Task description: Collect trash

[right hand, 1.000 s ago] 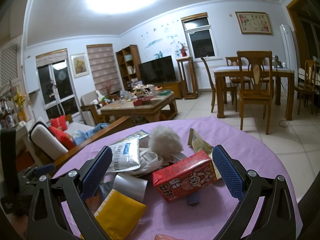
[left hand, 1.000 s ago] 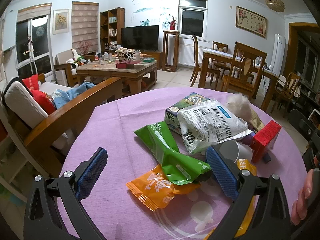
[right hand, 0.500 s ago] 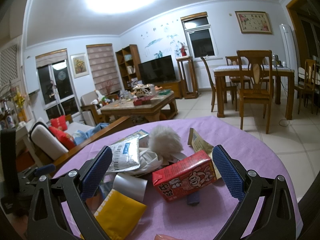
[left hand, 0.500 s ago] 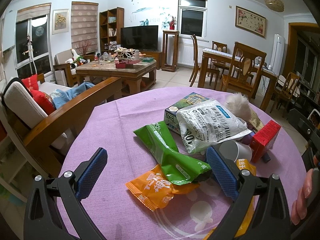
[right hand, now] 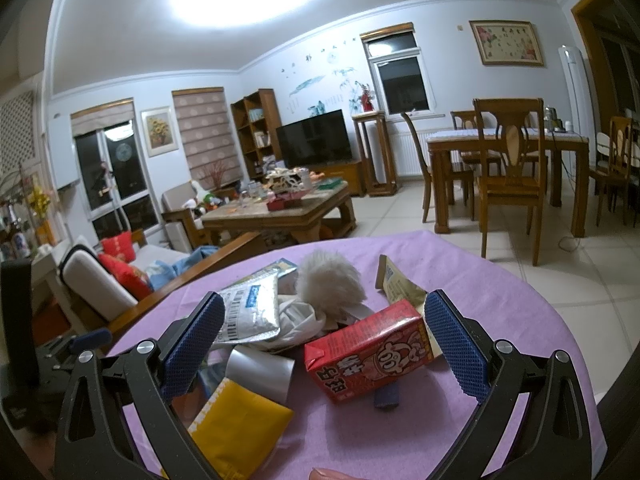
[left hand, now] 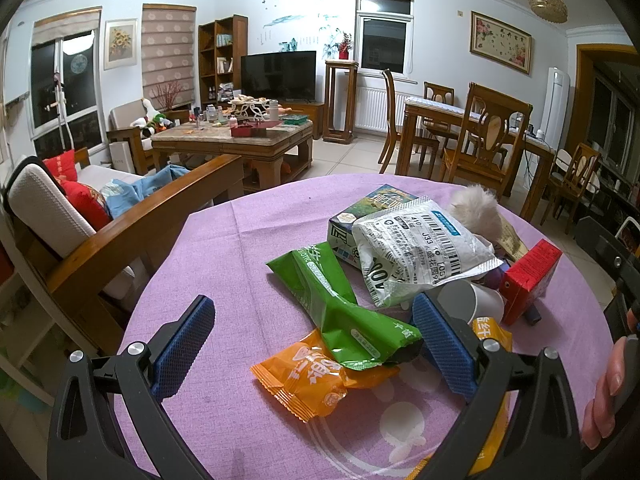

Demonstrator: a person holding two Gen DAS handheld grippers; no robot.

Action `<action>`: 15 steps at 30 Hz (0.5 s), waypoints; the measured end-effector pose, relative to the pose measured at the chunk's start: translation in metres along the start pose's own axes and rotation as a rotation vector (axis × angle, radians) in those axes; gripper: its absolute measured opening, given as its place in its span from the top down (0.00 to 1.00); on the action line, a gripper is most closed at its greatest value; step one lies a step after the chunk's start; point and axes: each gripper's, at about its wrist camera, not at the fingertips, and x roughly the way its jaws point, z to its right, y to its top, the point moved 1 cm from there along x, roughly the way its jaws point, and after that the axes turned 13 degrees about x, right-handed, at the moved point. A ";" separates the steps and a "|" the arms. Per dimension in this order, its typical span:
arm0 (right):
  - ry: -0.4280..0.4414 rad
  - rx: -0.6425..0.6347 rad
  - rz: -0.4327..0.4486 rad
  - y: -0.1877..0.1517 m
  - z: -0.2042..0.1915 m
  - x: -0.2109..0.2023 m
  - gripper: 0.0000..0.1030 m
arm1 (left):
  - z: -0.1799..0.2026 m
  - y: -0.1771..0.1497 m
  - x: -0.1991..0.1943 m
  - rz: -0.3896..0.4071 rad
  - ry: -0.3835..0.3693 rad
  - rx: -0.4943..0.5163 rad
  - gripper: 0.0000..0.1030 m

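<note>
Nothing is being held yet: both claws are hanging spread wide over the trash pile, so this looks like the approach before a first pick. The left claw (left hand: 312, 344) is framing the orange packet (left hand: 308, 376) and the green pouch (left hand: 340, 304), which is overlapping it just ahead of the tips. The right claw (right hand: 320, 340) is framing the red carton (right hand: 372, 356), lying tilted between its fingers, with the cup (right hand: 260, 370) and yellow packet (right hand: 236, 424) toward its left finger. The next move is likely calling for lowering onto one piece and closing without dragging its neighbours. No bin is showing. Everything is lying on a round table under a purple cloth (left hand: 224, 272); beyond the tips a living room is stretching away, with sofa (left hand: 60, 216), coffee table (left hand: 232, 144) and dining chairs (right hand: 508, 176)
</note>
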 end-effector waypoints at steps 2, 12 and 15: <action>0.000 0.000 0.000 0.000 0.000 0.000 0.04 | 0.000 0.000 0.000 -0.001 0.000 0.000 0.05; 0.005 0.007 -0.004 0.001 0.000 0.000 0.04 | 0.000 0.000 0.000 0.000 -0.003 -0.007 0.05; 0.058 0.065 -0.021 -0.006 0.009 0.005 0.04 | -0.004 -0.001 -0.002 0.030 -0.070 -0.044 0.05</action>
